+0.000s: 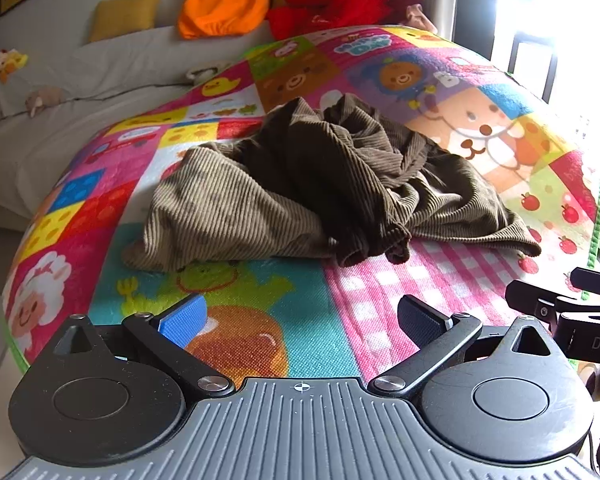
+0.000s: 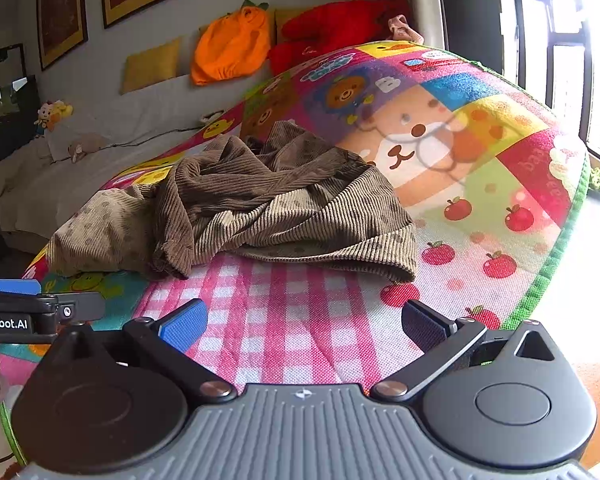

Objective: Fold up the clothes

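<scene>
- One brown garment (image 1: 300, 184), crumpled on my one mat (image 1: 340, 312).
- My two grippers: left (image 1: 302, 322), right (image 2: 304, 322).
- Two yellow cushions (image 1: 126, 14).
- One orange plush (image 1: 224, 0), one red (image 1: 340, 0).

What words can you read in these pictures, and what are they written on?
"nRobot.AI" on the left claw's side, cut off at the picture edge.
"DA" on the right claw's side, also cut off.
Blue bubble letters on the play mat: too blurred to read.
Red writing on the mat's red patch: unreadable.
</scene>
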Available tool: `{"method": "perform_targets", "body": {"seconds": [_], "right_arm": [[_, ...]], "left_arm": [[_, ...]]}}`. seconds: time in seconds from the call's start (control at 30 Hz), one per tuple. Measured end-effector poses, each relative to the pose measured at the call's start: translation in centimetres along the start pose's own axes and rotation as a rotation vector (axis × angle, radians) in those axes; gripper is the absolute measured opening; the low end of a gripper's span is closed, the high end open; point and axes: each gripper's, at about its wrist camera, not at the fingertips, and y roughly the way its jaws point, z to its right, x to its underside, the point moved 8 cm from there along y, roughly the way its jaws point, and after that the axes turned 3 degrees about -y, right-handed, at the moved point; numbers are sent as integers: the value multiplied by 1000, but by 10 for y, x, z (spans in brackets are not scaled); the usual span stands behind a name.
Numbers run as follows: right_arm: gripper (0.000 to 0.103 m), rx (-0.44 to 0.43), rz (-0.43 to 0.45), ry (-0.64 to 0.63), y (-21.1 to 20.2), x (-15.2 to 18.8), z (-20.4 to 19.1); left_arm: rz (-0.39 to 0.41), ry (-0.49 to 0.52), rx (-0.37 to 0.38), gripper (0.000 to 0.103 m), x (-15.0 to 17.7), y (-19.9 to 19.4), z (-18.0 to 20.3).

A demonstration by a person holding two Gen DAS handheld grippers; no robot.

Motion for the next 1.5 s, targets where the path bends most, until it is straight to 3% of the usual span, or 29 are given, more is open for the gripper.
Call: {"method": "perform_targets", "body": {"seconds": [0.63, 1.5], "right_arm": [[103, 29, -13, -10, 3, 5, 3], [103, -11, 5, -3, 0, 9, -2]], "left_arm": [[-33, -2, -4, 103, 3, 4, 0], [-55, -13, 0, 103, 9, 6, 0]]}}
